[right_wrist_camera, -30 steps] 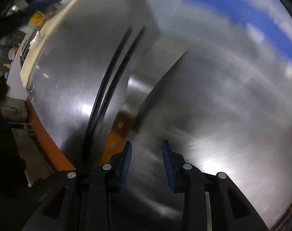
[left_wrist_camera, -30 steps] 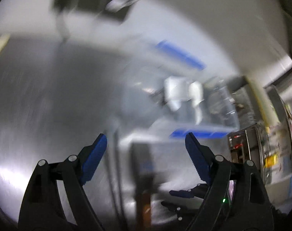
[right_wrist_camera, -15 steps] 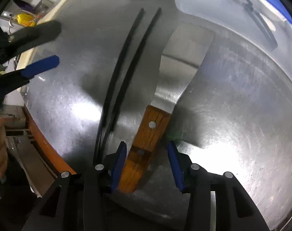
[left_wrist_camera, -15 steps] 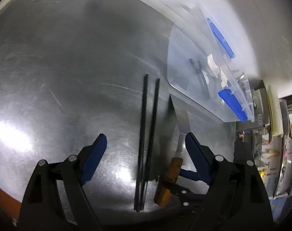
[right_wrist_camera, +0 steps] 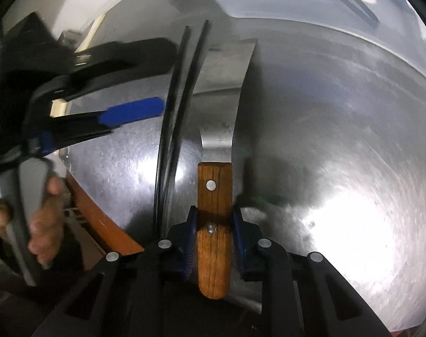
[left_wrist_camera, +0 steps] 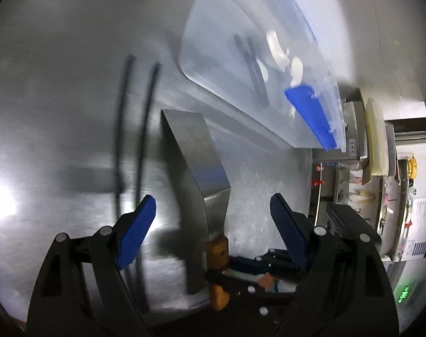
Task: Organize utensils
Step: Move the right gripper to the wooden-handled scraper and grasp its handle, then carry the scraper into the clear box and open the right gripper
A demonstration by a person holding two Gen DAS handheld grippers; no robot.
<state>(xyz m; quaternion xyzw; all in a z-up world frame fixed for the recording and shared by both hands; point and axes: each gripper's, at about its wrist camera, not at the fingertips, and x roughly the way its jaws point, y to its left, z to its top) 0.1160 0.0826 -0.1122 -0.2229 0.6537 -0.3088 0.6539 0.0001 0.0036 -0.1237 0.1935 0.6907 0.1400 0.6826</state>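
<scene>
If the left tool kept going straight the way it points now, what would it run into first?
Probably the metal spatula: its blade lies on the steel table in the gap ahead of the open left tool. The clear storage bin sits farther along that line. Blur leaves depth uncertain.

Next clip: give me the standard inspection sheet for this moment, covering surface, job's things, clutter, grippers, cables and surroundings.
Surface: brushed steel table, glare patches, orange front edge.
Job's things: metal spatula with wooden handle; two black chopsticks lying side by side to its left; clear storage bin with blue latch, holding dark utensils and white pieces, too blurred to name.
Clutter: nothing seen.
Grippers: right gripper shut on the spatula handle; left gripper open, holding nothing, its blue pads either side of the spatula in its own view.
Cables: nothing seen.
Surroundings: white wall behind the bin; shelves with assorted goods to the right; green lit sign low right.
</scene>
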